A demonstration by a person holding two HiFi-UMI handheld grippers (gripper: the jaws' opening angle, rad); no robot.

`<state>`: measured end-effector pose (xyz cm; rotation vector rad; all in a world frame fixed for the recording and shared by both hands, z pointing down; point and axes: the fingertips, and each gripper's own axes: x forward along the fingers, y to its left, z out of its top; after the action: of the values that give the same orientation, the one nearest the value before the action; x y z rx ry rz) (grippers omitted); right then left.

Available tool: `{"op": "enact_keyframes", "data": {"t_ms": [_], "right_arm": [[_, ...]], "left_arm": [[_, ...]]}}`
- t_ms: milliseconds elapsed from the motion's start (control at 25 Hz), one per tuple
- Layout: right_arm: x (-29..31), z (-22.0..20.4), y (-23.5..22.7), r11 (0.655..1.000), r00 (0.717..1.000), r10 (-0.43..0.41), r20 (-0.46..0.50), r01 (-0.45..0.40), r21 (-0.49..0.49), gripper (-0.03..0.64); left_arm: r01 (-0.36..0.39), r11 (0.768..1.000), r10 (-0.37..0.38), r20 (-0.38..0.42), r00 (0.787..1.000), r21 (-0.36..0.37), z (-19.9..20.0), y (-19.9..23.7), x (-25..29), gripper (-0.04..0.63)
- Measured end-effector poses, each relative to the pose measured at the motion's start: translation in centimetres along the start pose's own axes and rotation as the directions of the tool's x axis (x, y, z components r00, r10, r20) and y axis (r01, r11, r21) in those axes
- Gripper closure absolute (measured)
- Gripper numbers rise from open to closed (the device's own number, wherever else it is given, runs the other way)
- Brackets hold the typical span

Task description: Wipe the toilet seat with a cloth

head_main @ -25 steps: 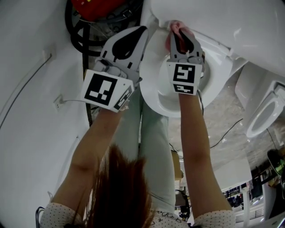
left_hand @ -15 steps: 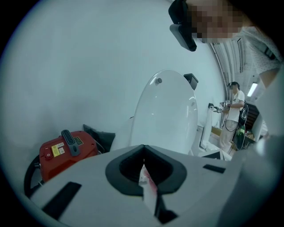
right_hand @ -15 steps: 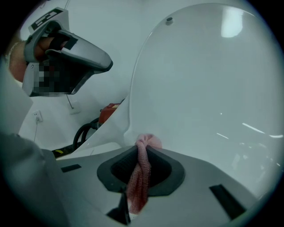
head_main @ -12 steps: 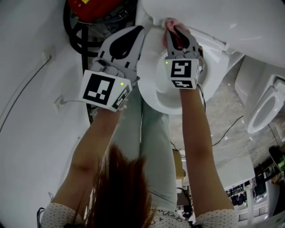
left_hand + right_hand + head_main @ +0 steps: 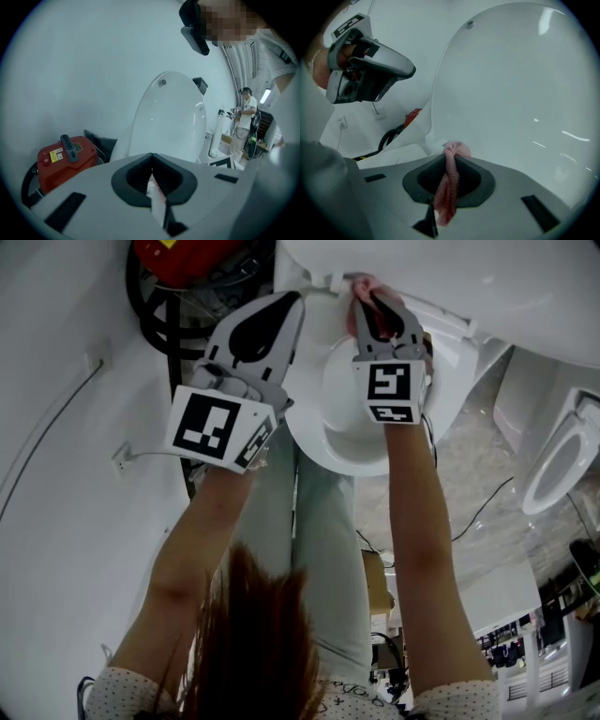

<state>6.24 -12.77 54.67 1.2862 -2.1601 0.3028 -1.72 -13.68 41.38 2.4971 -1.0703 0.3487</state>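
Pink against white
We see a pink cloth (image 5: 448,187), white toilet (image 5: 511,93), red canister (image 5: 54,161) and 2 black-and-white patterned marker cubes (image 5: 214,429).

Glossy, smooth white toilet lid (image 5: 520,103); pink, coarse-knit cloth (image 5: 445,192); matt grey plastic on the right claw (image 5: 451,154)

The mottled floor (image 5: 461,457) bears the toilet (image 5: 330,439) and a cable (image 5: 486,508).

The left gripper (image 5: 296,300) and right gripper (image 5: 373,294) are pale grey plastic shells, each with a black-lined teardrop hollow between its fingers (image 5: 289,329) and a white cube (image 5: 214,427) printed with black square markers behind. The person wears short, dark-dotted white sleeves (image 5: 122,690) and pale trousers (image 5: 323,549).
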Motion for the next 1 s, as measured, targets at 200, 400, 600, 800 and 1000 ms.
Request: {"op": "enact_keyframes", "data": {"t_ms": [200, 400, 600, 800, 1000], "right_arm": [[-0.7, -0.7, -1.0, 1.0, 1.0, -0.011, 0.002, 0.011, 0.026, 0.554], [-1.6, -1.5, -2.3, 0.996, 1.0, -0.02, 0.016, 0.018, 0.082, 0.56], [-2.2, -2.1, -3.1, 0.995, 0.999, -0.03, 0.013, 0.028, 0.095, 0.561], [-2.8, -2.7, -4.0, 0.992, 0.999, -0.035, 0.006, 0.034, 0.125, 0.563], [-3.8, -3.6, -5.1, 0.989, 0.999, -0.053, -0.004, 0.053, 0.135, 0.563]], "left_arm": [[0.012, 1.0, -0.012, -0.003, 1.0, 0.001, -0.2, -0.6, 0.2, 0.595], [0.022, 1.0, -0.022, -0.017, 1.0, 0.012, -0.7, -1.3, 0.4, 0.595], [0.042, 0.999, -0.042, -0.021, 0.999, 0.013, -0.9, -2.1, 0.7, 0.595], [0.059, 0.998, -0.058, -0.026, 0.998, 0.021, -1.1, -2.9, 1.0, 0.595], [0.074, 0.997, -0.073, -0.029, 0.997, 0.03, -1.2, -3.6, 1.1, 0.595]]}}
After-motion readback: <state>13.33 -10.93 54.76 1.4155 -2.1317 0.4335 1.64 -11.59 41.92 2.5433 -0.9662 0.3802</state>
